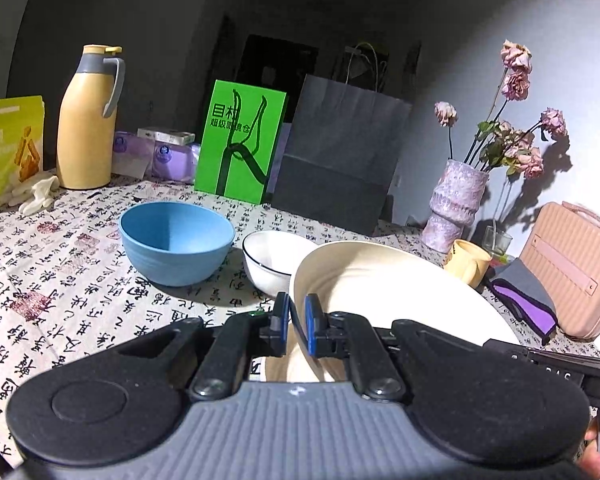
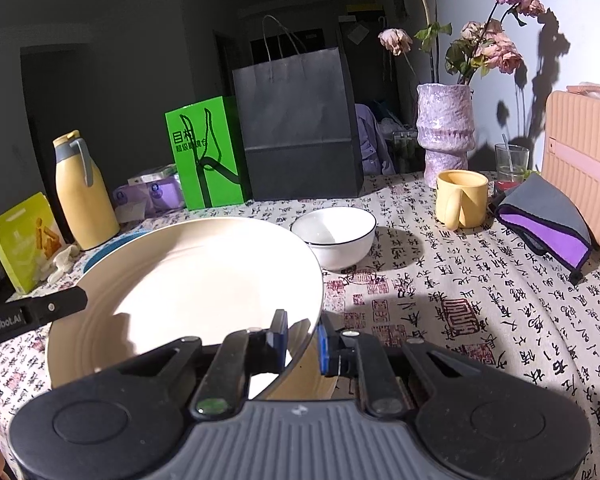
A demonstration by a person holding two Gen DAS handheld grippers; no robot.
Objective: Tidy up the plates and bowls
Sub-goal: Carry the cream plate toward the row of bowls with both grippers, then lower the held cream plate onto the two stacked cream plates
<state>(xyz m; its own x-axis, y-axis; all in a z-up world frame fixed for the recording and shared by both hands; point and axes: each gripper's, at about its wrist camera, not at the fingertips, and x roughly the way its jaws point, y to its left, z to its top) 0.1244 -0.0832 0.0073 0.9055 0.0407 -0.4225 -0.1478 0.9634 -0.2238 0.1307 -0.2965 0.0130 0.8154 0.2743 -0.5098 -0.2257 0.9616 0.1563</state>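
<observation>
yellow jug (image 1: 87,120) | green bag (image 1: 240,144) | black paper bag (image 1: 336,160) | vase (image 2: 444,124) | yellow mug (image 2: 460,200) | pink case (image 2: 584,168)

Both views ride low over the surface (image 1: 60,264), each looking forward along its own tongs toward the back wall. The left wrist view sits close on the cream plate's (image 1: 380,280) left rim, the right wrist view close on its right. Both share the white bowl (image 2: 336,236) and black bag (image 2: 300,128).
</observation>
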